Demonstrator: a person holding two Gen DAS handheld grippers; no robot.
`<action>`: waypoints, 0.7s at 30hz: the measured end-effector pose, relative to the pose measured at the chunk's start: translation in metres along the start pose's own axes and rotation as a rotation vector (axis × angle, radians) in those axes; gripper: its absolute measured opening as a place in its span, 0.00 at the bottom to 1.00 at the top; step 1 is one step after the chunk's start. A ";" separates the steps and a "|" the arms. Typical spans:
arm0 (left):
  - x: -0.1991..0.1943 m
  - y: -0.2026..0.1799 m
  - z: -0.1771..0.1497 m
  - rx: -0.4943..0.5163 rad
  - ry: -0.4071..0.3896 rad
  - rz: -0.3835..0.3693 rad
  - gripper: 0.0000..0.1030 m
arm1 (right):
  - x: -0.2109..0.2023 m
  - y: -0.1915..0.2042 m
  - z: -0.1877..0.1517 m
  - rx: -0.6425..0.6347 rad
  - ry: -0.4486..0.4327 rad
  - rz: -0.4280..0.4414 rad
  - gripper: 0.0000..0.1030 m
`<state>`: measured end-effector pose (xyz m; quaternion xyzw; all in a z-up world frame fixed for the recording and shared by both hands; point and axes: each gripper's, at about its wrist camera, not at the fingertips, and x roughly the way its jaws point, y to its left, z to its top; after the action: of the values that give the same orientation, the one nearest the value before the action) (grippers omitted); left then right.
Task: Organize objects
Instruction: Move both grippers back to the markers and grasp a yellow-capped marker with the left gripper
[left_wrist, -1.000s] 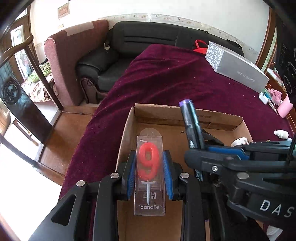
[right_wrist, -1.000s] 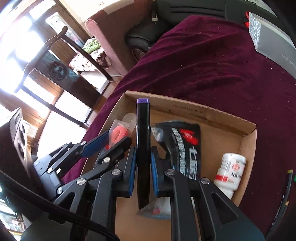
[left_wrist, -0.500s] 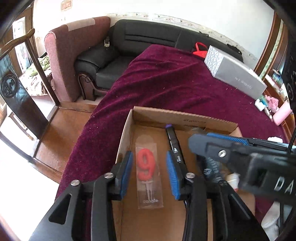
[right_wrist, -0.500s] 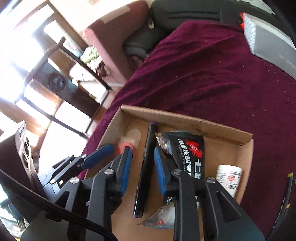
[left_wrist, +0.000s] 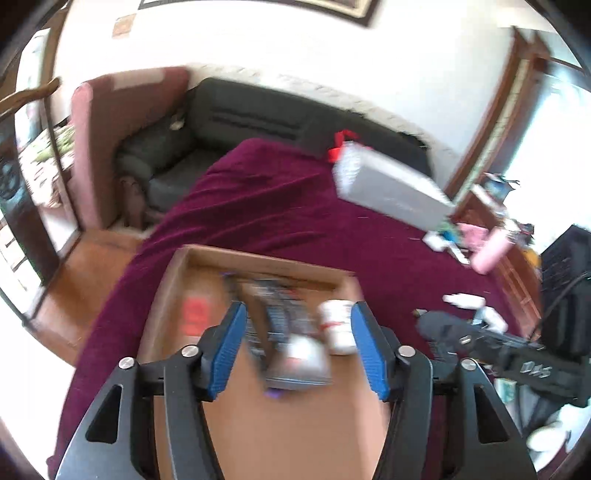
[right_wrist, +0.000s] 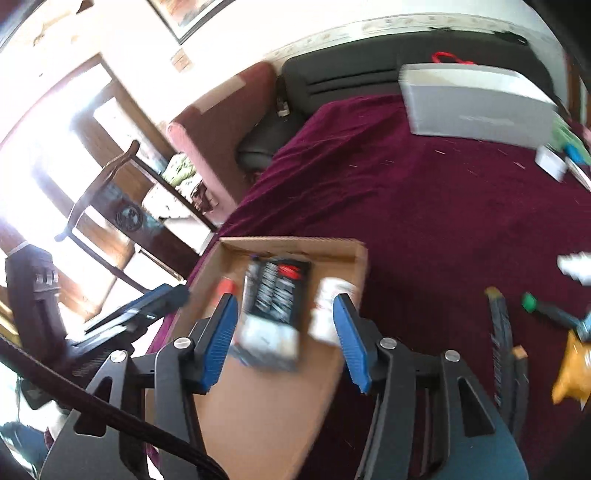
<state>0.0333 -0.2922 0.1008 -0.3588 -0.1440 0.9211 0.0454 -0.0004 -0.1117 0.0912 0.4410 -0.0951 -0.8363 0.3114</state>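
Maroon velvet cloth (right_wrist: 424, 206) covers the tabletop, with a black sofa and a dusty-pink armchair behind it. On the cloth sits a shallow brown cardboard box (left_wrist: 258, 258), stiff-walled and light by the look of it. Inside lie a red number candle in a clear flat packet (left_wrist: 195, 317), a slim black marker with a purple cap (left_wrist: 236, 291), a glossy black foil pouch with red print (right_wrist: 277, 291) and a small white plastic bottle with a red label (left_wrist: 338, 325).

Both grippers hang above the box with nothing between the blue ribbed pads; the jaws of the left gripper (left_wrist: 297, 354) and the right gripper (right_wrist: 286, 339) have just been opening.

Still loose on the cloth to the right are a green-capped marker (right_wrist: 550, 314), a crinkly yellow packet (right_wrist: 572, 373) and a small white item (right_wrist: 576, 264), too blurred to name. I'd take the marker across its rigid barrel at mid-length; it looks smooth and may roll. The packet seems soft and light, best pinched near an edge seam.
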 end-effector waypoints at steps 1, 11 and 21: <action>0.001 -0.011 -0.003 0.015 0.002 -0.019 0.52 | -0.008 -0.008 -0.005 0.014 -0.009 -0.002 0.52; 0.021 -0.106 -0.059 0.071 0.125 -0.143 0.52 | -0.084 -0.101 -0.060 0.202 -0.100 -0.052 0.52; 0.054 -0.159 -0.073 0.129 0.218 -0.110 0.52 | -0.133 -0.176 -0.089 0.327 -0.214 -0.111 0.58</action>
<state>0.0397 -0.1138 0.0623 -0.4447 -0.0981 0.8801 0.1342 0.0485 0.1175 0.0523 0.3991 -0.2378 -0.8677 0.1771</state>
